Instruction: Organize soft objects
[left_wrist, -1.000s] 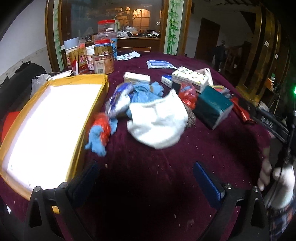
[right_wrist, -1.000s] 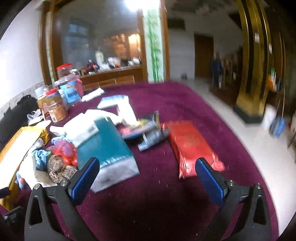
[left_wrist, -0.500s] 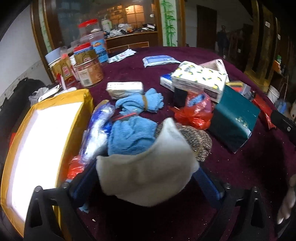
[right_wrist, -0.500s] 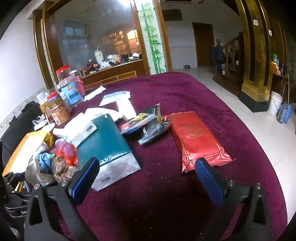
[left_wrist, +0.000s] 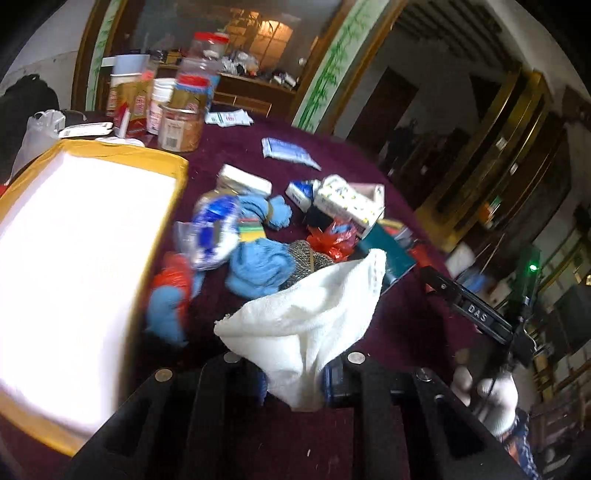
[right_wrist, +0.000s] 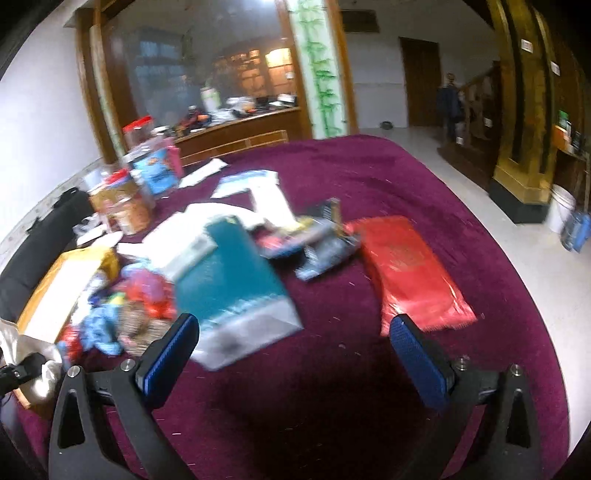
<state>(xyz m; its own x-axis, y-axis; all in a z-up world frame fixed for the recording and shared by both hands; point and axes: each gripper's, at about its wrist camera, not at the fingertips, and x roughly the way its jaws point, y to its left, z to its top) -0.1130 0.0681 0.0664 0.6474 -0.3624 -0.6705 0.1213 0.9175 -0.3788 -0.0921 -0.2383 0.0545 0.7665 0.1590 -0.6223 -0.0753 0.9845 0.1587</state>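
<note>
My left gripper (left_wrist: 295, 384) is shut on a white cloth (left_wrist: 306, 325), which bunches up from between the fingers above the maroon table (left_wrist: 399, 325). Behind it lies a heap of soft things: blue cloths (left_wrist: 258, 266), a brown knitted piece (left_wrist: 310, 258), a red plastic bag (left_wrist: 332, 240) and a blue-and-white bag (left_wrist: 214, 229). A yellow-rimmed box (left_wrist: 122, 155) with a white inside lies to the left. My right gripper (right_wrist: 291, 354) stands open over bare tablecloth, with a teal packet (right_wrist: 236, 284) and a red packet (right_wrist: 410, 269) beyond its fingertips. The white cloth (right_wrist: 26, 347) shows at that view's left edge.
Jars and tins (left_wrist: 181, 125) crowd the far left of the table. A patterned tissue box (left_wrist: 351, 199) and small packs lie behind the heap. A gloved hand (left_wrist: 495, 398) holds the other tool at the right. A person (right_wrist: 448, 103) stands far off by a doorway.
My left gripper went forward to the white cloth, shut on it and lifted it off the heap, swinging a little left. The right gripper stayed open and barely moved.
</note>
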